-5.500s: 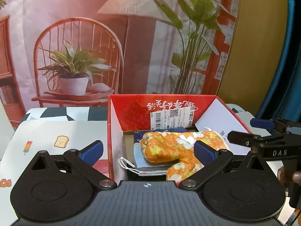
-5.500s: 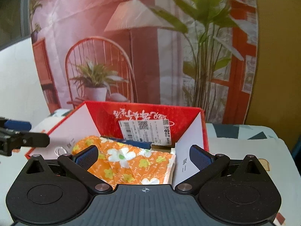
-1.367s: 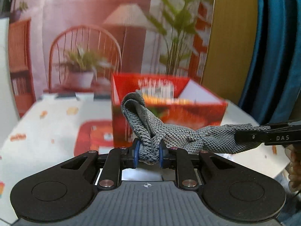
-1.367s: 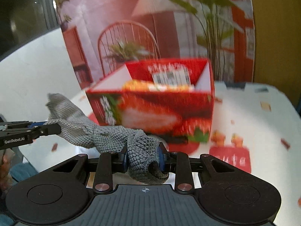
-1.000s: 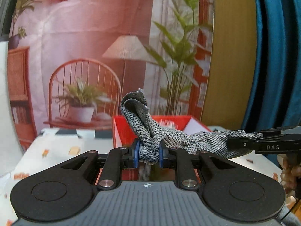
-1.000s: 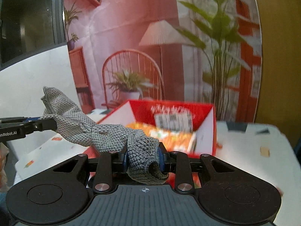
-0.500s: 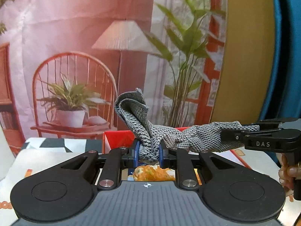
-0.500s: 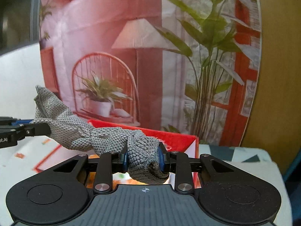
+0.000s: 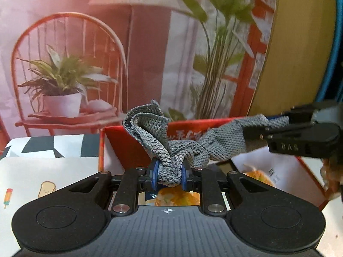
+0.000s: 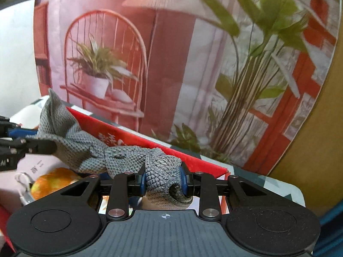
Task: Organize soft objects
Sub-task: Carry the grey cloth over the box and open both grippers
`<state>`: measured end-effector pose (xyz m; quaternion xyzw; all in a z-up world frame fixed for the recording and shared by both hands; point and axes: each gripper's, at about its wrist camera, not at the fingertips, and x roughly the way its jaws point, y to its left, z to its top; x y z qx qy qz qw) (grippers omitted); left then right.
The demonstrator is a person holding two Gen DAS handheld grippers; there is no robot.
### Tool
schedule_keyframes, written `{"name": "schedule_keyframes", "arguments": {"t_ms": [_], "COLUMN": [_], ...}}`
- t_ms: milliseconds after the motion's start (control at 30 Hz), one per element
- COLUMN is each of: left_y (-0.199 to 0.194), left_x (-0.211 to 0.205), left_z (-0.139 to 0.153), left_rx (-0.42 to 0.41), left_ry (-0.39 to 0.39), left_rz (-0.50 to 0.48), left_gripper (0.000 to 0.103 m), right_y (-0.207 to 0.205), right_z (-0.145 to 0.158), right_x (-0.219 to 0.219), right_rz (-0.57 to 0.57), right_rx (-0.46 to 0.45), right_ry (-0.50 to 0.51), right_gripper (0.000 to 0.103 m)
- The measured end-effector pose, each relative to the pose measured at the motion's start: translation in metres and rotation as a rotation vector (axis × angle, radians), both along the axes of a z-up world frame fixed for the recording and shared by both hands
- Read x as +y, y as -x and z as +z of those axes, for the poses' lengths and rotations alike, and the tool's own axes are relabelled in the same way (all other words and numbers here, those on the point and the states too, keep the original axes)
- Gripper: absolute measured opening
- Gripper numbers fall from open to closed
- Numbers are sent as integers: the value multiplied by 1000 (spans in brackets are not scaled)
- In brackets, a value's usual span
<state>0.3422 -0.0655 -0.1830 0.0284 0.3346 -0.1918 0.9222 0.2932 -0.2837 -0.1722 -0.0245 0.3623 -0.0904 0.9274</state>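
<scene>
A grey knitted cloth [image 9: 188, 145] hangs stretched between both grippers above the open red box [image 9: 128, 147]. My left gripper [image 9: 170, 176] is shut on one end of it. My right gripper [image 10: 163, 182] is shut on the other end [image 10: 163, 171], and it shows from the side in the left wrist view [image 9: 300, 137]. The left gripper shows at the left edge of the right wrist view [image 10: 23, 147]. Inside the box lies an orange flowered cloth [image 9: 173, 197], also seen in the right wrist view [image 10: 51, 180], with a white face mask loop [image 10: 23, 182] beside it.
The box's far red wall [image 10: 133, 143] and white inner flaps [image 9: 276, 171] surround the cloths. The table has a white cover with cartoon prints [image 9: 47, 188]. A printed backdrop of a chair and plants [image 9: 64, 75] stands behind. A blue curtain [image 9: 336, 42] hangs at the right.
Both grippers have carried the grey cloth forward and lower, over the box opening. Both stay shut on it. Several seconds ago both were open and empty.
</scene>
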Motion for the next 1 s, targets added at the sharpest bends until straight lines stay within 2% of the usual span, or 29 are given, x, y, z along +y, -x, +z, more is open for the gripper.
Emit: {"name": "schedule_keyframes", "arguments": {"t_ms": [100, 167, 233, 367, 467, 500, 567, 633, 700, 767, 800, 867, 1000], "left_y": [-7, -11, -9, -5, -1, 2, 9, 20, 31, 46, 54, 70, 105], "left_x": [-2, -3, -3, 0, 4, 6, 10, 14, 17, 21, 22, 26, 37], "left_z": [-5, -7, -7, -4, 3, 6, 15, 25, 33, 40, 42, 46, 47], "left_rx": [26, 41, 34, 29, 10, 0, -14, -35, -49, -56, -64, -75, -77], "left_ry": [-2, 10, 18, 27, 28, 32, 38, 41, 45, 45, 44, 42, 53], "left_rz": [-33, -65, -85, -76, -65, -61, -56, -46, -39, -32, -29, -25, -34], "left_gripper": [28, 41, 60, 62, 72, 75, 78, 84, 86, 90, 92, 93, 94], "right_y": [-9, -13, -14, -12, -6, -2, 5, 13, 25, 39, 46, 64, 98], "right_z": [-7, -11, -15, -18, -13, -9, -1, 7, 15, 23, 27, 34, 42], "right_x": [-4, -5, -4, -5, -3, -2, 0, 2, 5, 9, 11, 16, 22], "right_rz": [0, 3, 5, -19, -15, -12, -11, -10, -6, 5, 10, 19, 8], "right_rx": [29, 48, 59, 73, 65, 57, 39, 22, -6, -46, -65, -109, -180], "right_ry": [-3, -14, -17, -17, -21, -19, -20, -24, -33, -52, -64, -92, -138], "right_gripper": [27, 28, 30, 41, 55, 57, 69, 74, 80, 95, 98, 102, 103]}}
